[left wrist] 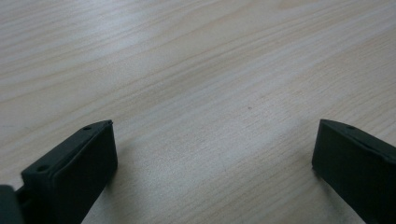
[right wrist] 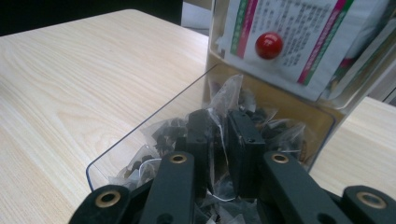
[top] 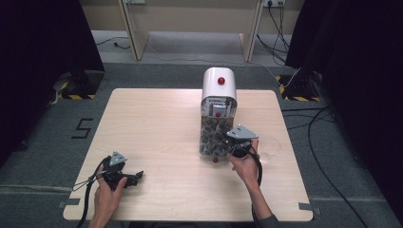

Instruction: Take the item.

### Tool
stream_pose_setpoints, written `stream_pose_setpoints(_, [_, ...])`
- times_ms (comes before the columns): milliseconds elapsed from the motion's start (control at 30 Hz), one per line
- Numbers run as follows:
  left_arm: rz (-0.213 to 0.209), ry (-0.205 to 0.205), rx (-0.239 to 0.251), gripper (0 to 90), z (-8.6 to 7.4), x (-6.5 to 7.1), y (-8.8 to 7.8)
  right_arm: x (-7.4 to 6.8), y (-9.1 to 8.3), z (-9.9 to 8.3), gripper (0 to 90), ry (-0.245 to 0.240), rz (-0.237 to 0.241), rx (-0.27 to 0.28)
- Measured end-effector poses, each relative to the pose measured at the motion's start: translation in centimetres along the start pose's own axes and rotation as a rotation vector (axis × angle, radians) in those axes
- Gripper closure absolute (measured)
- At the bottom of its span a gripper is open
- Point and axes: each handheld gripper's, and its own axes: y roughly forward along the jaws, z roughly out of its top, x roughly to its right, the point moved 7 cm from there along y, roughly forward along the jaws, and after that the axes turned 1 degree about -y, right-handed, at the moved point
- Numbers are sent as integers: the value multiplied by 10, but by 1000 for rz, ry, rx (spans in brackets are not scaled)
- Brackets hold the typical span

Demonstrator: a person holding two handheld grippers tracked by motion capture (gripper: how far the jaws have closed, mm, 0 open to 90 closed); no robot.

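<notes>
The table [top: 157,123] carries a white-topped dispenser [top: 219,85] at its far middle, its long pulled-out clear drawer [right wrist: 154,126] of packets running toward the person. The right gripper [right wrist: 219,140] is closed in that drawer on a clear tea bag packet [right wrist: 224,100], which stands upright between the pads. The left gripper [left wrist: 212,149] rests wide open and empty at the near left.

Clear sachet [right wrist: 219,126] of dark dried pieces, crumpled, pinched upright between the right gripper [right wrist: 219,154] pads, partly lifted from the heap in the open clear drawer [right wrist: 140,135]. Drawer is pulled out from the white dispenser [top: 219,85] toward the tabletop's near edge, right of centre.
</notes>
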Motion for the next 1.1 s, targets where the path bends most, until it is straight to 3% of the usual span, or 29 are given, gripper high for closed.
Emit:
stream_pose_setpoints(500, [0, -1, 1, 0, 0, 0, 0, 0, -27, 13, 814, -21, 4, 61])
stream_pose_setpoints(867, [0, 0, 0, 0, 0, 0, 0, 6, -53, 6, 819, -29, -4, 73])
stream_pose_setpoints(1100, [0, 0, 0, 0, 0, 0, 0, 1, -64, 2, 820, -41, -2, 67])
